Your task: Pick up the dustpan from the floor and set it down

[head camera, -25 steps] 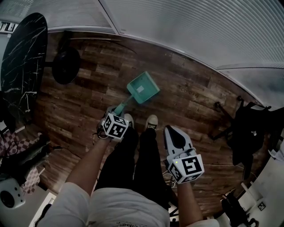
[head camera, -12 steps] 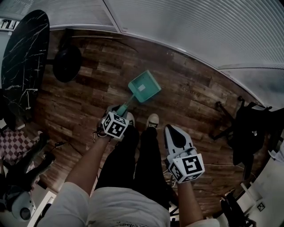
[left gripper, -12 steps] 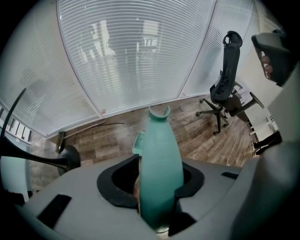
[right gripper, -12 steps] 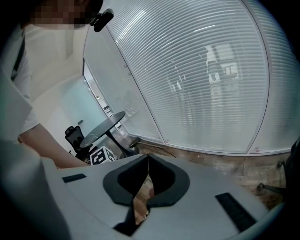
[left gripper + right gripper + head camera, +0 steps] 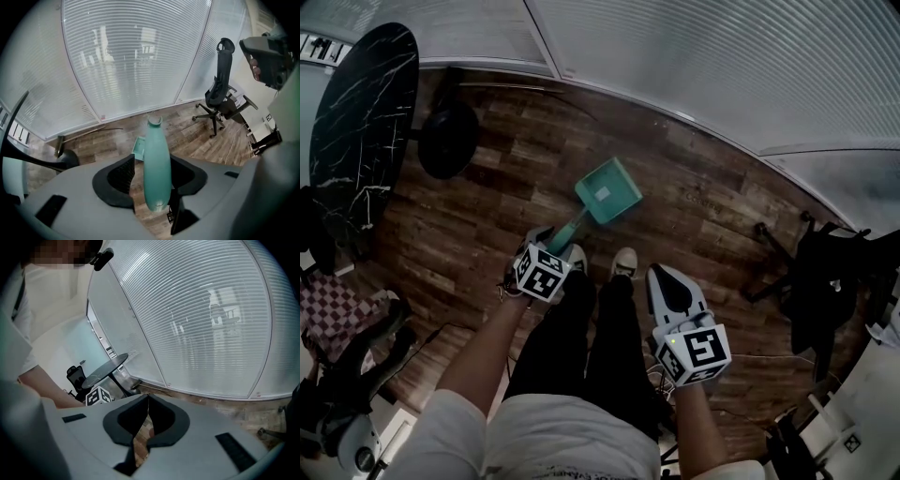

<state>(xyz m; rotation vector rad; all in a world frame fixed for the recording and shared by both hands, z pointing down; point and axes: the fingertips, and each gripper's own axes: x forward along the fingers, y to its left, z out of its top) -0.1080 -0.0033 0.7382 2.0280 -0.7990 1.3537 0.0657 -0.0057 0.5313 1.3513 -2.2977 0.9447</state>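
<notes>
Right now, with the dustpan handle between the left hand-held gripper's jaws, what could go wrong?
The left hand-held gripper has its jaws opening around the dustpan handle, so the handle may drop or tip sideways. The person's shoe is close beside it and might get hit.

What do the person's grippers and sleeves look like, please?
The left gripper and right gripper are pale grey wedge-shaped shells with black fingers, each bearing a white cube with black square markers. The right has a black teardrop patch on top. Sleeves are short and white. The left's fingers are opening, the dustpan handle between them.
</notes>
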